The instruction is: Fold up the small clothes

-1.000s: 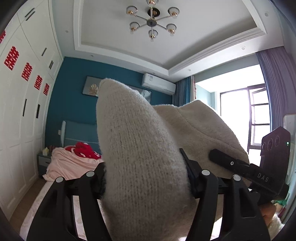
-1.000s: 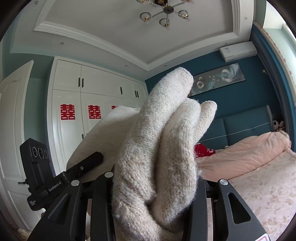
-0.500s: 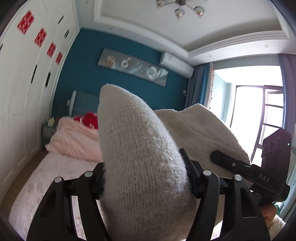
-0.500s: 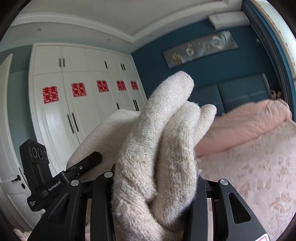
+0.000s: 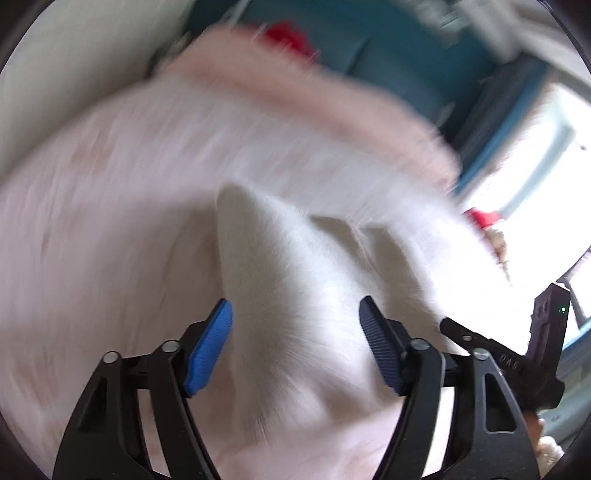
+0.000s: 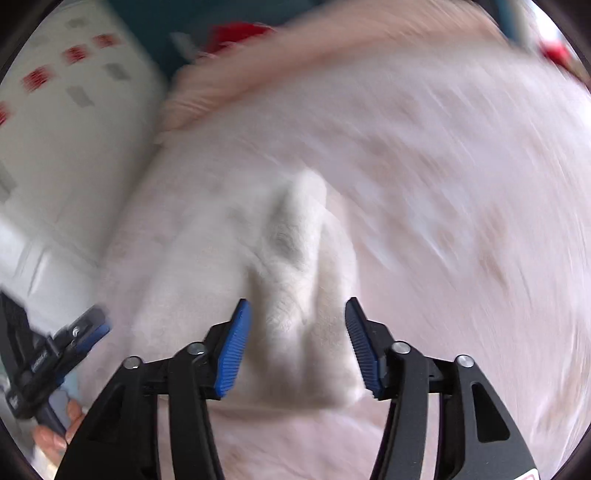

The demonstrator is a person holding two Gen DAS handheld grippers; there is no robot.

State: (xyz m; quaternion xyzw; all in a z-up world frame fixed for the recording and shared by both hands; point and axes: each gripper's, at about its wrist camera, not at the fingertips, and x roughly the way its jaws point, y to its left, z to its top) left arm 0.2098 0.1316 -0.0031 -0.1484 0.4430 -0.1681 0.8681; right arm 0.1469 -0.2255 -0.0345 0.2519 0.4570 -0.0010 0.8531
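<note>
Left wrist view is badly smeared by motion, so only broad shapes can be read. Largest of all is the pale pink bed cover [image 5: 122,206], which fills the space ahead of and to the left of the tongs; a deeper pink quilt [image 5: 332,99] runs along its far edge, with a red blur [image 5: 286,33] and a teal headboard [image 5: 388,55] beyond that. Next in size is the cream knit garment [image 5: 295,295], which rises in a peaked fold straight ahead of the left tongs [image 5: 295,343], between the two blue pads [image 5: 208,354]. These pads stand spread well apart; the left pad shows a gap from the fabric, and the right one lies close against it, so the left tongs are parted and have no clamp on the knit. Off to the right of them the right tongs [image 5: 513,362] appear as a small black shape at the garment's other edge.

Right wrist view shows the same pink cover [image 6: 461,184] ahead and to the right, a white wardrobe [image 6: 55,129] to the left, and the garment [image 6: 295,295] bunched in upright folds between the right tongs' pads [image 6: 232,350]. The right tongs [image 6: 299,343] are likewise spread wide, with the cloth standing loose between them. Far left, the left tongs [image 6: 79,334] show small and blurred.
</note>
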